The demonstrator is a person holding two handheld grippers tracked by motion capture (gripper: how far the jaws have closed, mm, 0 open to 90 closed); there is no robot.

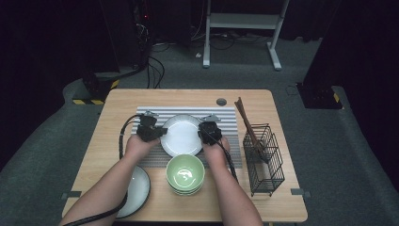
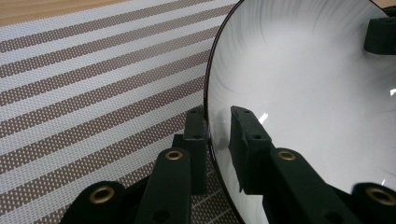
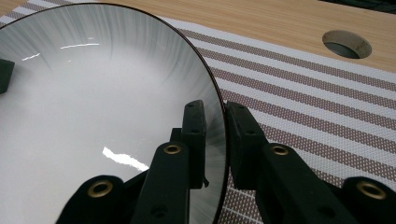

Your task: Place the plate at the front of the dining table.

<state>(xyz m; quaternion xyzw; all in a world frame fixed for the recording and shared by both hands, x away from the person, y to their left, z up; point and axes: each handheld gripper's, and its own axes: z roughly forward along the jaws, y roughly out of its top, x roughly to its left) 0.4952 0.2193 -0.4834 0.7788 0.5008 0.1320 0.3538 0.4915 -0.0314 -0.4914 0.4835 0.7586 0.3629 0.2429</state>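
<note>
plates: 2 | white plate point(image 1: 181, 134): rim clamped by left hand-held gripper point(image 1: 160, 133) and right hand-held gripper point(image 1: 203, 135)

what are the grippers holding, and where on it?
Both hold the white plate by its rim: left gripper on its left edge, right gripper on the opposite edge.

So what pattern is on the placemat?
Brown and white stripes on the placemat, clearest in the left gripper view.

table lit from above, dark room around; white glare streaks on the plate point(image 3: 93, 93), claw views sharp.
</note>
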